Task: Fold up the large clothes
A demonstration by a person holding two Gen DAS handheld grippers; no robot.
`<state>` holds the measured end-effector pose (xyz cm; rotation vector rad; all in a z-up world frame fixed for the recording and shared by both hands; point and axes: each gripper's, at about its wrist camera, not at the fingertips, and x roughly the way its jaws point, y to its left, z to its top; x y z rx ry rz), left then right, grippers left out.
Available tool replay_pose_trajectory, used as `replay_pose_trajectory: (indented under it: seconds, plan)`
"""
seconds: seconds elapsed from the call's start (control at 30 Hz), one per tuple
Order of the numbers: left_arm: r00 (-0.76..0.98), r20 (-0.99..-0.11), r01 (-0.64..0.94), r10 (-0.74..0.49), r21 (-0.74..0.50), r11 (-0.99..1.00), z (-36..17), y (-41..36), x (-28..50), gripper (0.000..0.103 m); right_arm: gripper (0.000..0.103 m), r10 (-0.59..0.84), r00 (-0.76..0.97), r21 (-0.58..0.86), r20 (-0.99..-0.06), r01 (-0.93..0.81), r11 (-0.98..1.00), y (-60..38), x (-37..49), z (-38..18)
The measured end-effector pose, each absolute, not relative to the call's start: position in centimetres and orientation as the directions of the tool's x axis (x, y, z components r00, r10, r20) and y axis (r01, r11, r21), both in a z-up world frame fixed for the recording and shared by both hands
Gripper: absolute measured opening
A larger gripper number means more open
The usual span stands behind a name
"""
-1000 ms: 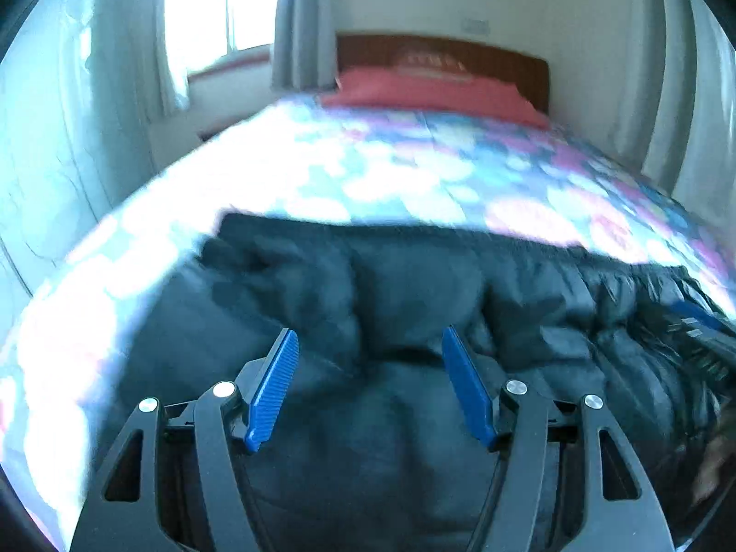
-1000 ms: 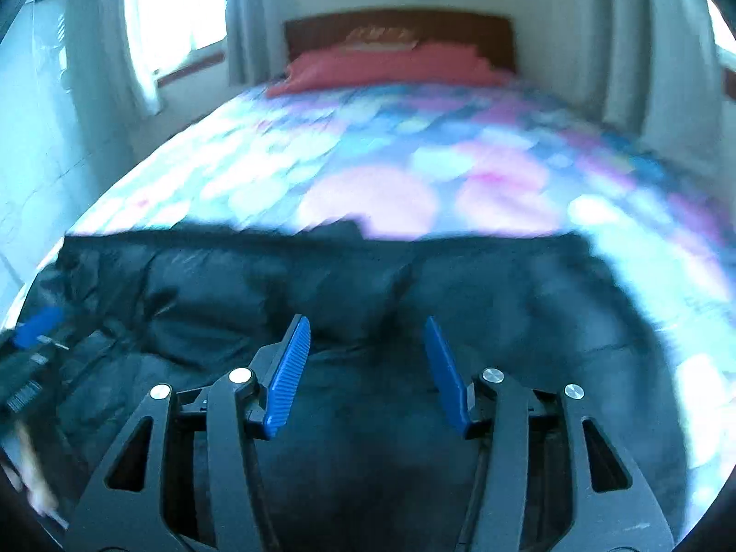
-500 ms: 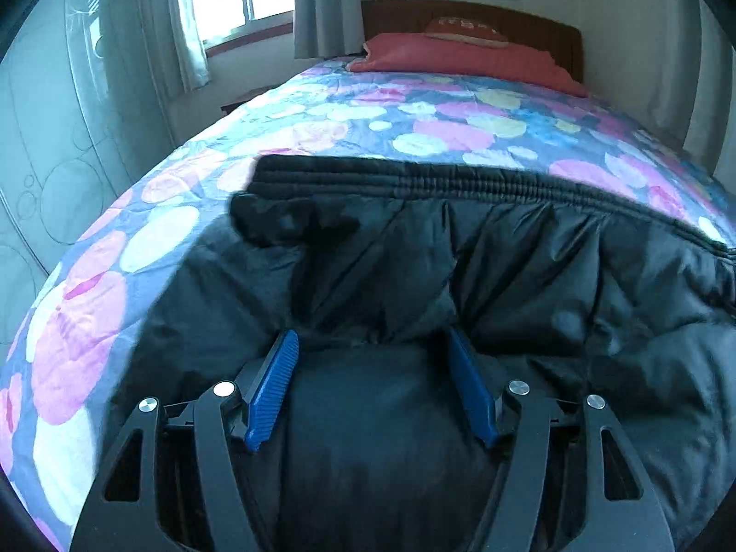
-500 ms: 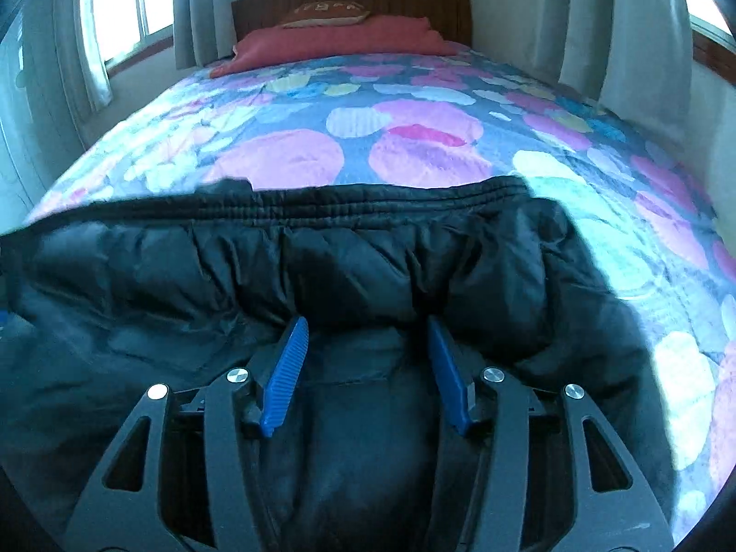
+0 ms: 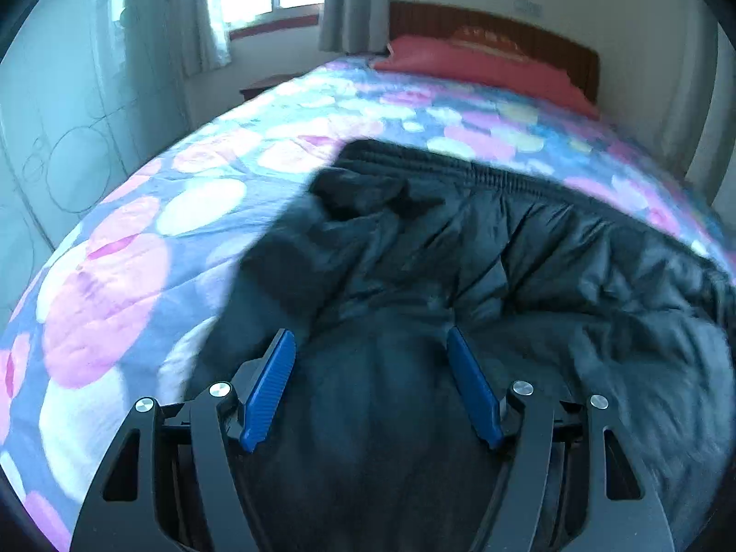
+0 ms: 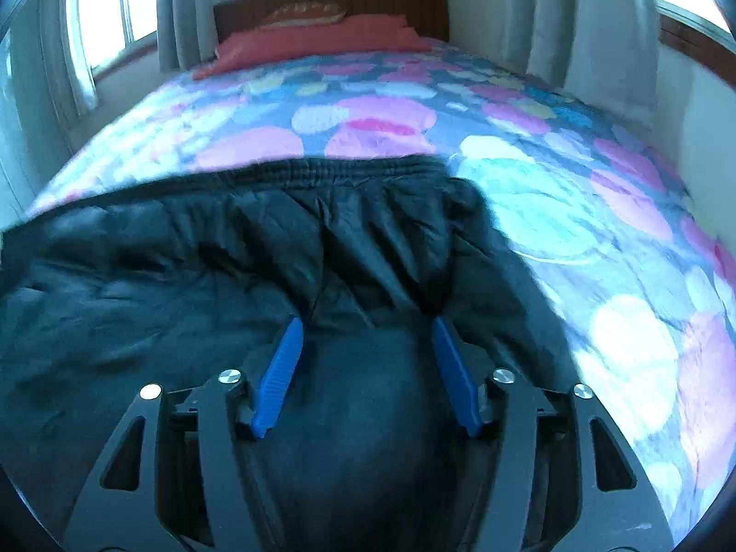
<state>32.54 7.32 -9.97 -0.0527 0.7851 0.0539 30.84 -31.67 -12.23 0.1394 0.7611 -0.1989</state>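
Black padded jacket (image 5: 529,248) lies crosswise on bedspread (image 5: 152,248), both tongs (image 5: 370,345) (image 6: 365,333) spread over it.

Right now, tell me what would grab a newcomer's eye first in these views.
A big black puffy jacket sprawls across the near end of the bed, its ribbed hem toward the headboard. Under it glows a quilt of pink and pale circles. Both grippers, left gripper and right gripper, stand open over the dark fabric.

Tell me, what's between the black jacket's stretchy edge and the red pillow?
Only the spotted bedspread. In the right wrist view, it runs bare from the black jacket's stretchy edge up to the red pillow. The left wrist view shows the same.
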Motion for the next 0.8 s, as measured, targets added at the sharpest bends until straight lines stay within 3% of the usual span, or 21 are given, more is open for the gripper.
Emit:
replay_pose_trajectory:
  seconds: [0.13,0.3,0.47,0.5,0.53,0.57,0.67,0.8]
  plan:
    - [0.725,-0.688,-0.164,0.038,-0.119,0.979,-8.7,11.2,27.0,0.076,0.085,-0.164,0.731,0.089,-0.662,0.294,0.952,-33.6,24.7,-10.8]
    - [0.692,-0.722,-0.335,-0.003,-0.325,0.884,-10.9,16.3,21.3,0.081,0.085,-0.119,0.683,0.216,-0.720,0.384,0.898,-36.8,20.5,-13.4]
    - [0.687,-0.715,-0.315,-0.131,-0.455,0.833,-13.2,16.1,21.9,0.086,0.085,0.044,0.692,0.416,-0.720,0.380,0.826,-37.4,20.8,-15.8]
    - [0.697,-0.702,-0.298,-0.148,-0.471,0.830,-13.1,15.9,22.3,0.086,0.083,0.036,0.690,0.408,-0.723,0.384,0.828,-36.9,21.0,-15.9]
    - [0.702,-0.688,-0.276,-0.186,-0.503,0.819,-13.2,15.7,23.1,0.086,0.073,0.021,0.688,0.389,-0.726,0.385,0.837,-36.4,21.4,-15.9]
    - [0.706,-0.685,-0.283,-0.182,-0.508,0.813,-13.2,15.6,23.5,0.079,0.065,0.005,0.686,0.374,-0.727,0.391,0.841,-36.1,21.6,-15.9]
    - [0.706,-0.680,-0.291,-0.199,-0.535,0.793,-13.3,15.2,24.0,0.039,0.042,0.006,0.703,0.388,-0.711,0.385,0.837,-35.7,21.0,-15.6]
    - [0.725,-0.664,-0.258,-0.183,-0.508,0.822,-11.9,14.9,22.3,0.021,0.028,0.033,0.722,0.412,-0.691,0.356,0.839,-35.6,19.7,-14.7]
